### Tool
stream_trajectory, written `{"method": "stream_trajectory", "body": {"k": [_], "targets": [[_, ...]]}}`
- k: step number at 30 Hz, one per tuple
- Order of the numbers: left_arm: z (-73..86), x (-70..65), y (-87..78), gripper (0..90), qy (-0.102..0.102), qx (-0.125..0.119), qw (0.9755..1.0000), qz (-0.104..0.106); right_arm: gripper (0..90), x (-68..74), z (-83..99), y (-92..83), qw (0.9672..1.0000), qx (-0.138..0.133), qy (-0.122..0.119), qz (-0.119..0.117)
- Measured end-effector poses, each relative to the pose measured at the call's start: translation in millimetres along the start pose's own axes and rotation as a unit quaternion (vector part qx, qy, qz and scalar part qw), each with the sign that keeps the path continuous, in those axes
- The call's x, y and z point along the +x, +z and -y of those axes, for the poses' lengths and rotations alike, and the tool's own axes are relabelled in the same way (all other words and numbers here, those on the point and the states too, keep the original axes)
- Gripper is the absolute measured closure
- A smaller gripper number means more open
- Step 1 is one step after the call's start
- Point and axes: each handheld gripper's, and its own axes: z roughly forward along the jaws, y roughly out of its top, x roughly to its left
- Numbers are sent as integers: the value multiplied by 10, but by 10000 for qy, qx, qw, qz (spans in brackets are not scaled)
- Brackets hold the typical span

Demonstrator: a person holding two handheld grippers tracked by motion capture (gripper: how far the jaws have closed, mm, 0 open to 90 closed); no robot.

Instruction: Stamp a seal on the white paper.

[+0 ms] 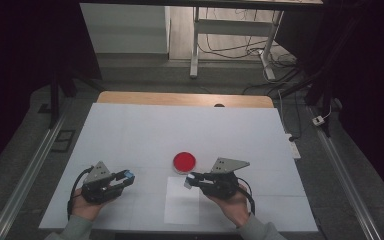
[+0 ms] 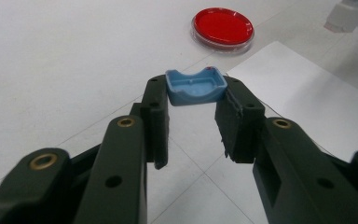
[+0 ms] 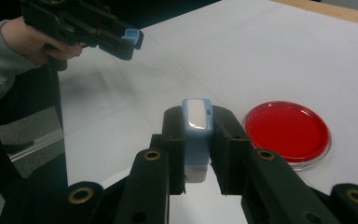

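A small hollow blue cap (image 2: 196,86) sits pinched between the jaw tips of my left gripper (image 2: 196,89), its open side facing the camera. In the high view that gripper (image 1: 126,176) hovers at the near left of the table. My right gripper (image 3: 198,119) is shut on a little blue block with a white base (image 3: 196,137), held upright. From above, the right gripper (image 1: 188,181) is just in front of a round red dish (image 1: 184,161), over a white paper sheet (image 1: 182,205). The red dish (image 3: 286,130) lies right of the block. The dish (image 2: 223,25) also lies beyond the cap.
A white cover (image 1: 180,130) spreads over the table, with a wooden edge (image 1: 185,98) at the far side. Metal rails (image 1: 30,165) run along both sides on the floor. The left gripper with the cap (image 3: 129,39) shows at the upper left of the right gripper view.
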Motion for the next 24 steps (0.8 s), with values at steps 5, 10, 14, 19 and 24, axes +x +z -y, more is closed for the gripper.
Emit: {"method": "stream_trajectory", "body": {"k": [5, 10, 14, 19, 24], "targets": [[1, 4, 0, 651, -16, -5, 10000, -1, 753, 40, 29, 38, 9999, 93, -69, -29], [1, 4, 0, 651, -15, -5, 10000, -1, 754, 73, 63, 83, 9997, 171, -144, -38], [0, 7, -5, 651, -19, -13, 10000, -10, 754, 89, 85, 107, 9995, 257, -189, -36], [4, 15, -7, 651, -29, -17, 10000, -10, 754, 105, 111, 140, 9992, 317, -256, -49], [1, 9, -7, 651, -23, -17, 10000, -11, 754, 105, 138, 176, 9988, 382, -314, -46]]}}
